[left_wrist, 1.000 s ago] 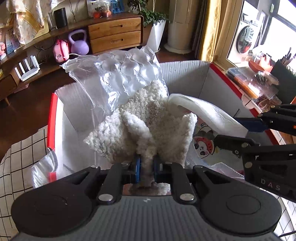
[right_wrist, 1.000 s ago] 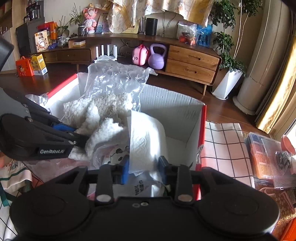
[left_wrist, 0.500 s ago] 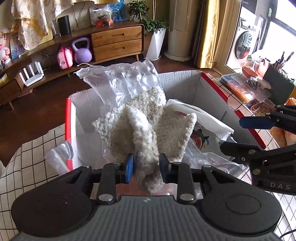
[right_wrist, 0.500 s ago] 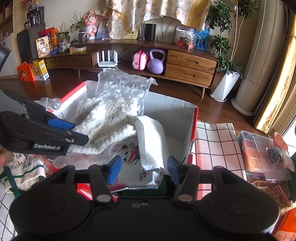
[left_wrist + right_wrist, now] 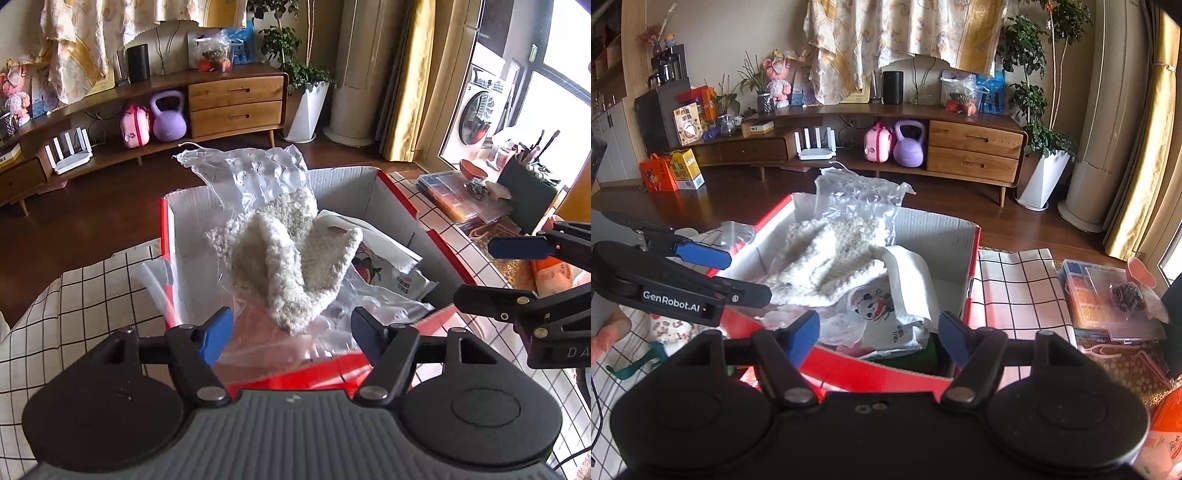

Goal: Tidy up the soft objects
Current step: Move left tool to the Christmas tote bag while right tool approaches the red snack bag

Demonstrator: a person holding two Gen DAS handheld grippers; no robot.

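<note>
The fluffy white cloth (image 5: 291, 266) is seen lying in the red-edged cardboard box (image 5: 397, 195), draped over clear plastic bags (image 5: 373, 299); its long axis runs from the bubble wrap (image 5: 255, 173) at the far wall toward the near rim, folded tip pointing nearward. The left gripper (image 5: 291, 332) is spread apart, nothing held. The right gripper (image 5: 879, 336) is likewise spread, empty, above the near rim.

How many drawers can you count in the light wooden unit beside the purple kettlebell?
2. The upper drawer sits directly above the lower drawer, both just right of the purple kettlebell. No others show in that unit.
</note>
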